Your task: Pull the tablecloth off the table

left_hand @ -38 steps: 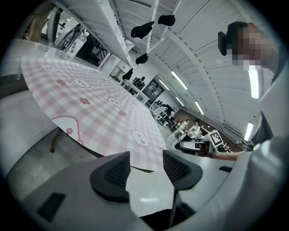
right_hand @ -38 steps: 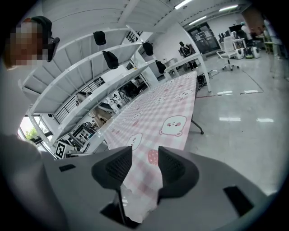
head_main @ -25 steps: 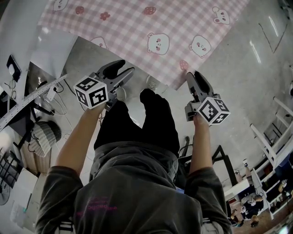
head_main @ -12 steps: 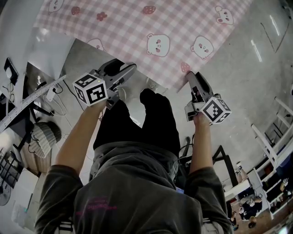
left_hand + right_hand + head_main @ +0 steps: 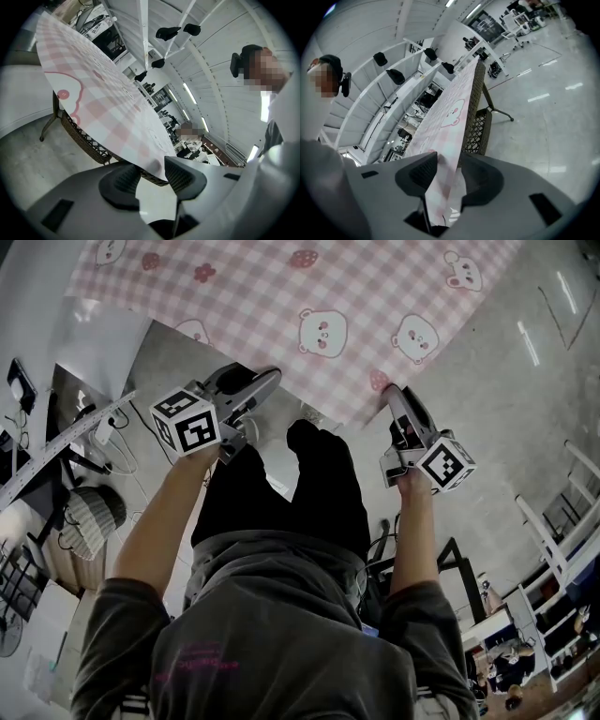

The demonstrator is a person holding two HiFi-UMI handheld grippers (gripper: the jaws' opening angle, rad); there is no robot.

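The pink checked tablecloth (image 5: 319, 296) with bear prints is stretched taut away from me. Its near edge is lifted off a wicker table (image 5: 84, 140), whose lattice side (image 5: 478, 126) also shows in the right gripper view. My left gripper (image 5: 265, 382) is shut on the cloth's near left corner (image 5: 157, 164). My right gripper (image 5: 389, 395) is shut on the near right corner, and a strip of cloth (image 5: 443, 187) runs down between its jaws (image 5: 447, 176). Both marker cubes (image 5: 190, 423) face the head camera.
The person's black-trousered legs (image 5: 319, 484) stand between the grippers on a shiny grey floor (image 5: 525, 381). A white bench with cables (image 5: 56, 442) and a knitted grey thing (image 5: 89, 517) lie at left. White racks (image 5: 562, 521) stand at right.
The cloth, seen from above earlier, is now pulled tight and seen nearly edge-on in both gripper views. The wicker table's side has come into sight beneath it. Both grippers shifted slightly forward.
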